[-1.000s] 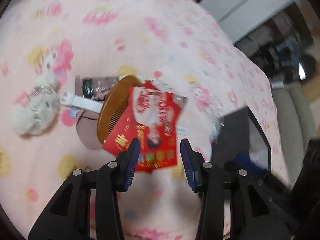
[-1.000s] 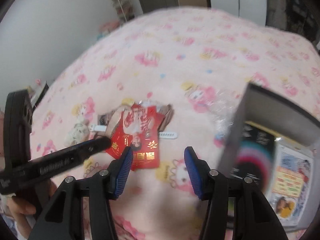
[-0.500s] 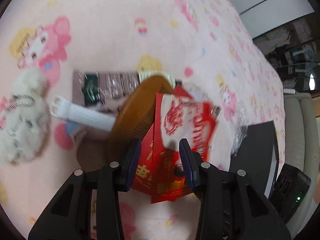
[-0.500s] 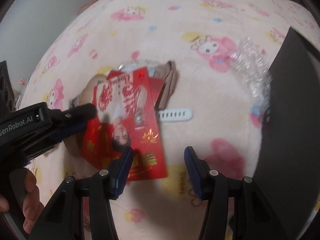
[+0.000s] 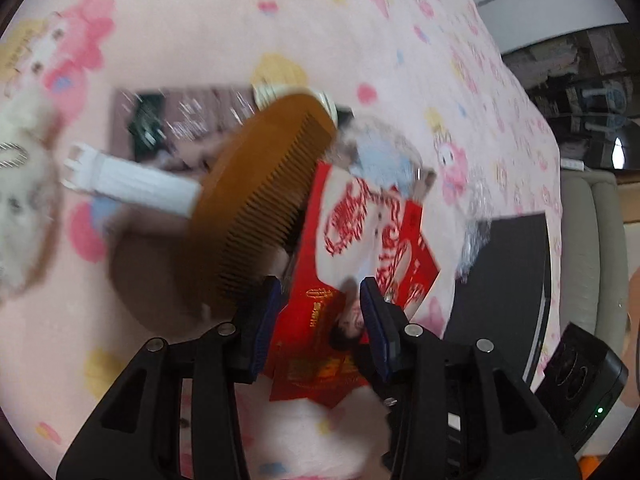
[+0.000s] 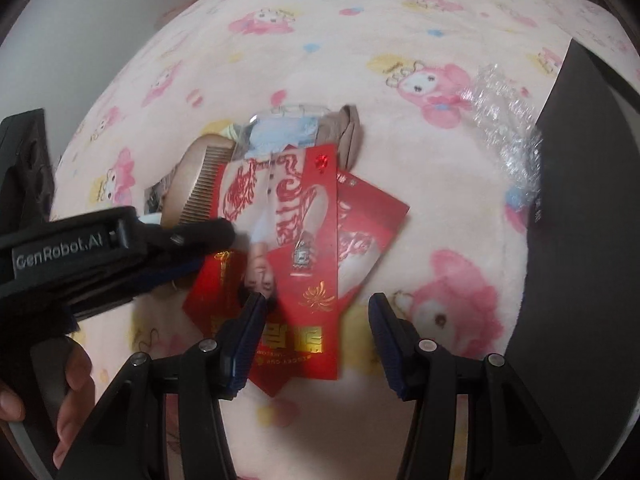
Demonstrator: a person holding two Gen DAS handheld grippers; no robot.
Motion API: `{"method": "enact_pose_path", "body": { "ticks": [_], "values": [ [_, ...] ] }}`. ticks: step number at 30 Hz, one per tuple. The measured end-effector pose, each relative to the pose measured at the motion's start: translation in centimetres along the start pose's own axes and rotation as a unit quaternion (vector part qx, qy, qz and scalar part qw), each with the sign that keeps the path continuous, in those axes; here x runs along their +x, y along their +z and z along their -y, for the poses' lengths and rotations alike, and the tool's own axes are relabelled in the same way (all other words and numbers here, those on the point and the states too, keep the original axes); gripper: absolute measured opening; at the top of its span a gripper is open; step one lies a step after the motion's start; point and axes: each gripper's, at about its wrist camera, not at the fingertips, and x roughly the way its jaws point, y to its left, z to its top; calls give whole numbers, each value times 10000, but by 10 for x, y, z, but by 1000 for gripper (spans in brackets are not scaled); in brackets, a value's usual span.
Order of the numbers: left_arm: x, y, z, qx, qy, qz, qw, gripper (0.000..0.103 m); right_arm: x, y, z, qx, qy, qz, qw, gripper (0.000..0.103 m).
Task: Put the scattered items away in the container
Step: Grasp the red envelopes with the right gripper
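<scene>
Red envelopes (image 5: 352, 264) lie in a pile on the pink blanket, also in the right wrist view (image 6: 296, 240). A brown wooden comb (image 5: 256, 208) leans over a white strap (image 5: 132, 180) and a dark packet (image 5: 180, 120); the comb also shows in the right wrist view (image 6: 200, 184). My left gripper (image 5: 320, 320) is open with its jaws low over the near end of the envelopes; it shows from the side in the right wrist view (image 6: 192, 252). My right gripper (image 6: 316, 332) is open over the envelopes' near edge. The black container (image 6: 580, 220) stands at the right.
A white plush toy (image 5: 20, 184) lies left of the pile. Crumpled clear plastic (image 6: 508, 120) lies against the container's wall. A clear packet with a blue item (image 6: 288, 128) and a tan cloth (image 6: 352, 136) lie behind the envelopes. A black device (image 5: 580, 376) sits beyond the container.
Both grippers have moved forward and down toward the pile; the envelopes now sit between each pair of jaws. The pile's items have not visibly shifted.
</scene>
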Motion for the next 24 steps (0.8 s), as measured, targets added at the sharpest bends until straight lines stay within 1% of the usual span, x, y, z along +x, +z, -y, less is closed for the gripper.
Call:
{"method": "enact_pose_path", "body": {
  "ticks": [1, 3, 4, 6, 8, 11, 13, 14, 15, 16, 17, 18, 19, 21, 24],
  "values": [
    [1, -1, 2, 69, 51, -46, 10000, 44, 1, -2, -1, 5, 100, -68, 9999, 49],
    [-1, -4, 5, 158, 59, -55, 9998, 50, 1, -5, -2, -59, 46, -88, 9999, 51],
    [-2, -6, 7, 200, 57, -74, 9998, 51, -1, -8, -3, -105, 53, -86, 9999, 51],
    [-3, -11, 10, 279, 66, -94, 9995, 56, -4, -12, 0, -53, 169, -163, 9997, 51],
    [-1, -9, 15, 380, 94, -152, 9991, 58, -6, -16, 6, 43, 279, -257, 9993, 51],
    [5, -9, 17, 431, 198, -247, 9986, 58, -4, -22, 7, -48, 206, -315, 9993, 51],
    [8, -9, 15, 397, 231, -280, 9986, 57, 1, -18, 11, 35, 169, -283, 9995, 51],
    [9, -8, 14, 385, 241, -297, 9985, 56, 4, -15, 13, 121, 168, -190, 9996, 51],
    [11, -8, 15, 394, 276, -299, 9984, 52, 5, -14, 16, 200, 205, -117, 9995, 52],
    [11, -9, 16, 455, 387, -288, 9978, 49, 7, -13, 19, 291, 266, -81, 9992, 52],
    [12, -9, 17, 499, 442, -273, 9974, 47, 9, -13, 21, 379, 340, -97, 9987, 54],
    [10, -11, 18, 552, 450, -253, 9971, 45, 8, -13, 21, 384, 360, -93, 9986, 54],
    [9, -13, 19, 606, 407, -232, 9971, 44, 4, -14, 20, 323, 352, -38, 9989, 54],
    [6, -18, 24, 668, 338, -182, 9970, 42, -5, -17, 17, 154, 254, 85, 9995, 49],
    [-11, -34, 34, 825, 144, 4, 9965, 42, -26, -22, 15, 7, 284, 165, 9995, 48]
  ]
}}
